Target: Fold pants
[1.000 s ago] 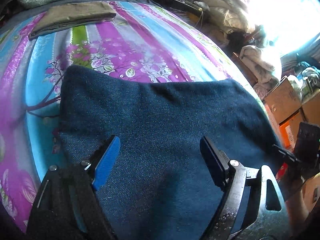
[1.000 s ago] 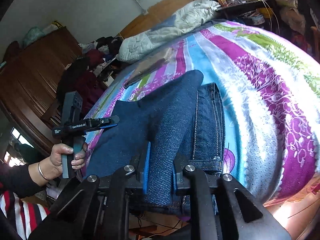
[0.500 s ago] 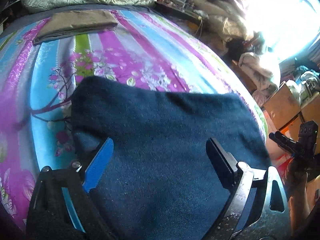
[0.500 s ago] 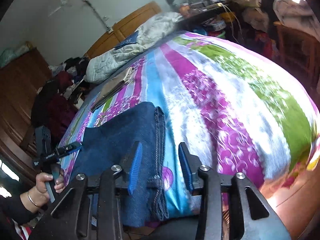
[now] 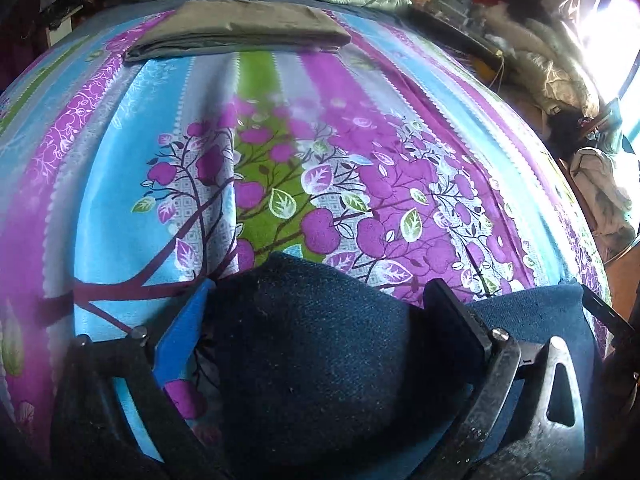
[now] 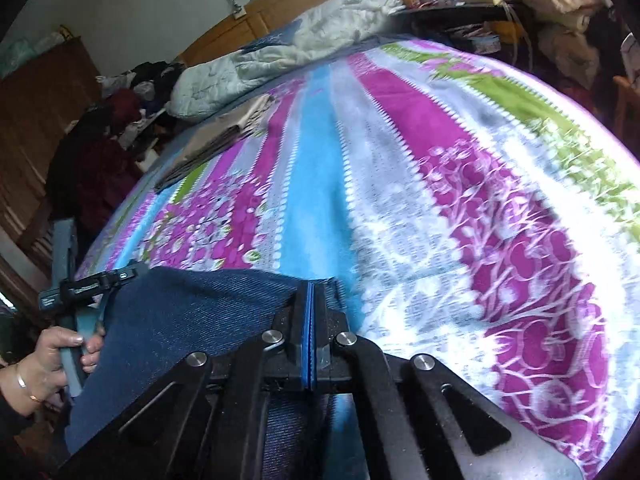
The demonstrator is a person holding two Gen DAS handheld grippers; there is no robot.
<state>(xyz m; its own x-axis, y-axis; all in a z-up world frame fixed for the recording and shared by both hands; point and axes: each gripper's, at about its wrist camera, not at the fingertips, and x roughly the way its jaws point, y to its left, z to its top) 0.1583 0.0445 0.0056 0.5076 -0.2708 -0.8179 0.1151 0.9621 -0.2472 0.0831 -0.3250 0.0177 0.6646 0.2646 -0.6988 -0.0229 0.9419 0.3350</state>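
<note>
blue denim pants [image 5: 320, 352] lie low in the frame on the striped bed [image 5: 280, 152]. they look thick, heavy and floppy, so grab the edges. the left gripper [image 5: 320, 312] is wide apart around a hump. the right gripper [image 6: 310, 320] is pinched on the pants' edge.

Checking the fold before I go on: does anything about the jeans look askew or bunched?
Yes. The jeans bulge in a rounded hump between the left gripper's open fingers instead of lying flat on the bedsheet.
</note>
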